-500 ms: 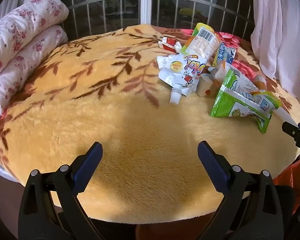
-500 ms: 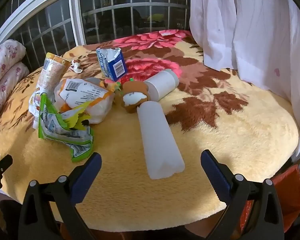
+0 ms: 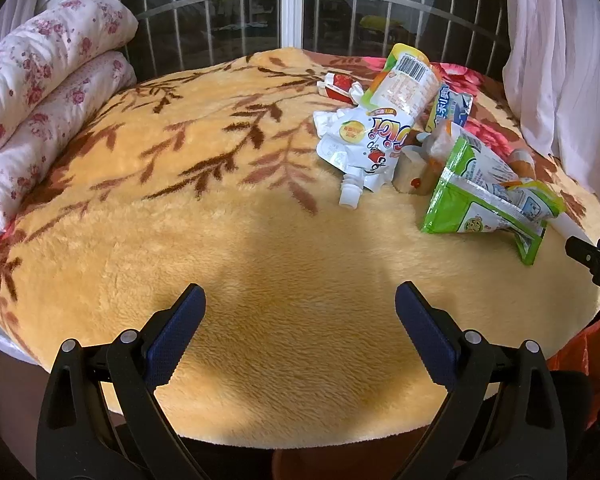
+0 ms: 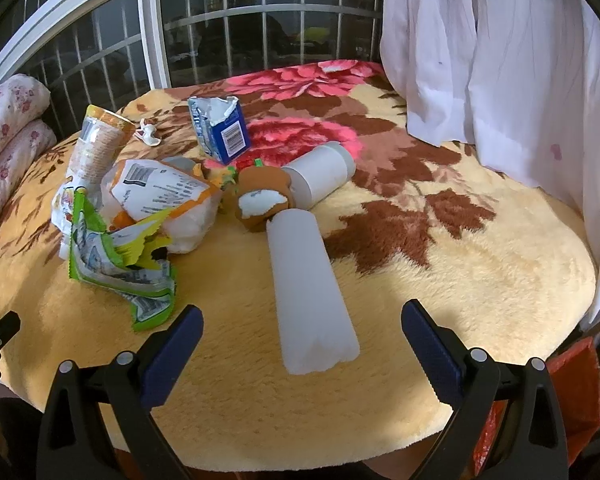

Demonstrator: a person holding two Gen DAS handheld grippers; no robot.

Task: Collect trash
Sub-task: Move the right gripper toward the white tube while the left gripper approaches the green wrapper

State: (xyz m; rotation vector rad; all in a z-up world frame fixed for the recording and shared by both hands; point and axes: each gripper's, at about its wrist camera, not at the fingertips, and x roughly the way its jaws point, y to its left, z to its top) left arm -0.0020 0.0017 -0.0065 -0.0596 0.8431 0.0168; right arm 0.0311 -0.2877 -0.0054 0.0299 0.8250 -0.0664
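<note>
Trash lies in a heap on a yellow flowered blanket point(image 3: 220, 240). In the left wrist view: a white spout pouch point(image 3: 360, 148), a green wrapper point(image 3: 480, 208), an orange-white packet point(image 3: 408, 80). In the right wrist view: a long white tube point(image 4: 308, 280) lies lengthwise just ahead, a brown cup point(image 4: 262, 200), a second white tube point(image 4: 320, 176), a torn blue carton point(image 4: 220, 128), the green wrapper point(image 4: 116, 260). My left gripper point(image 3: 300, 336) is open and empty over bare blanket. My right gripper point(image 4: 302, 354) is open, with the long tube's near end between its fingers.
Rolled flowered bedding point(image 3: 40, 92) lies at the left. A barred window point(image 3: 292, 4) stands behind the bed. A white curtain point(image 4: 500, 60) hangs at the right. An orange bag point(image 4: 572, 384) hangs below the bed's near right edge.
Both grippers have barely moved. The trash lies where it was.
</note>
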